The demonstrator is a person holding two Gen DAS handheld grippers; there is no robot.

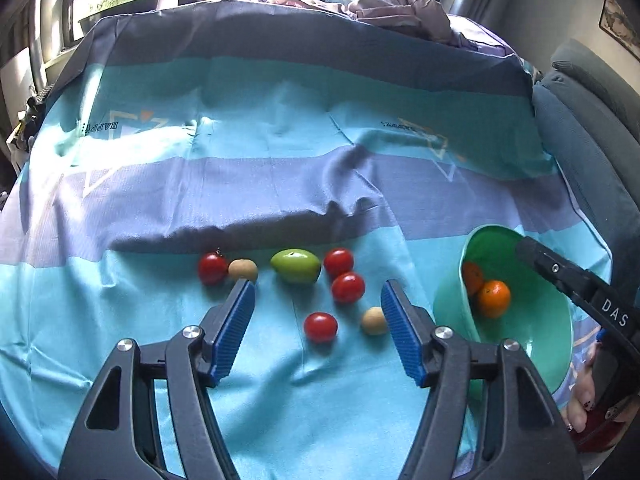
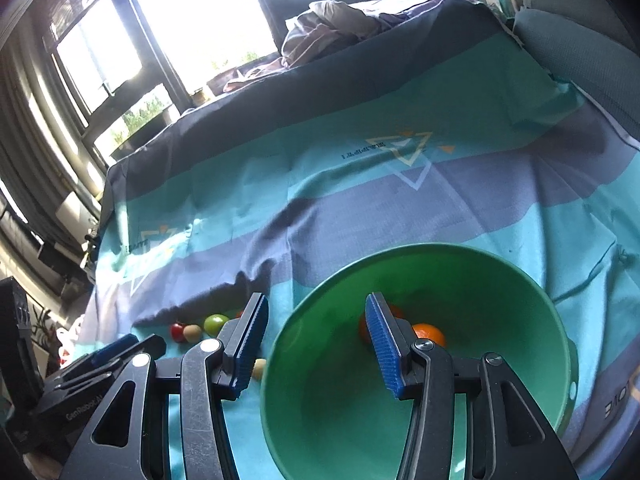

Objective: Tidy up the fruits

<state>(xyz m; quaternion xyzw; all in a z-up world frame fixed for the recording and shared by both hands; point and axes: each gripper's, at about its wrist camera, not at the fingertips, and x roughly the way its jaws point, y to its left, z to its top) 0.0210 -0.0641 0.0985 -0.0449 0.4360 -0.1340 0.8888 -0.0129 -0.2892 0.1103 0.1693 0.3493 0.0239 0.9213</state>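
Red tomatoes (image 1: 320,327), smooth, round and likely soft, lie loose on the cloth (image 1: 280,400) beside the bowl (image 1: 532,344); grasp gently across the widest part. Left gripper (image 1: 318,312) is spread and empty; right gripper (image 2: 316,344) straddles the bowl rim, unclenched.

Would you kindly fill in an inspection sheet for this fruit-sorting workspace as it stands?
Surface: striped cloth, wrinkled.
Job's things: green bowl holds two oranges; on the cloth lie four tomatoes, a green fruit and two tan fruits.
Clutter: crumpled fabric at the far edge.
Grippers: left hand-held gripper open above the loose fruit, empty; right hand-held gripper open, straddling the bowl rim.
Cables: nothing seen.
Surroundings: windows behind, grey chair at right.
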